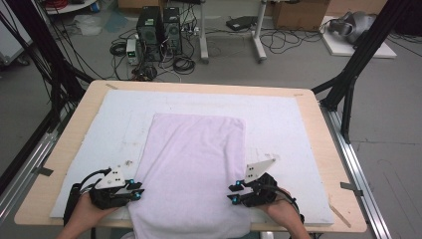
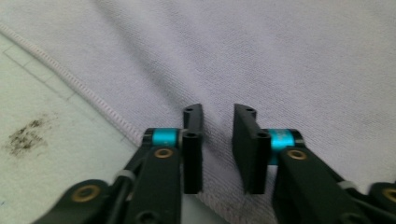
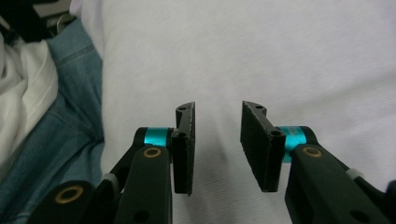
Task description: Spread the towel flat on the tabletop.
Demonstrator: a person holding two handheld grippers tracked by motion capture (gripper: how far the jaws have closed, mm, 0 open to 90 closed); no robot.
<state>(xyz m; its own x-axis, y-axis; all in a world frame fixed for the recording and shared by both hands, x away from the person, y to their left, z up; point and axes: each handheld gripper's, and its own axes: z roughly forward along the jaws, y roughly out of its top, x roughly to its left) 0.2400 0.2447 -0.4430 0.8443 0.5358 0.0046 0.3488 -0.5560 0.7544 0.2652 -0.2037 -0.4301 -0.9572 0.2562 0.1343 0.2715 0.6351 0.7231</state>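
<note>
a lab: computer towers [image 1: 159, 34] and tangled cables [image 1: 184, 62] sit on a bare concrete floor [image 1: 298, 64], black rig struts [image 1: 358, 55] frame the counter [image 1: 318, 129].

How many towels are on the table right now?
1: the lilac towel lies flat mid-table on the white mat, its near end hanging over the table's front edge. Another beneath it can't be ruled out.

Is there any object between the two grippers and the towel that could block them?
Nothing visible does. The left gripper sits at the lilac towel's left edge, the right gripper at its right edge. Both stand open, with bare cloth in front of the jaws.
</note>
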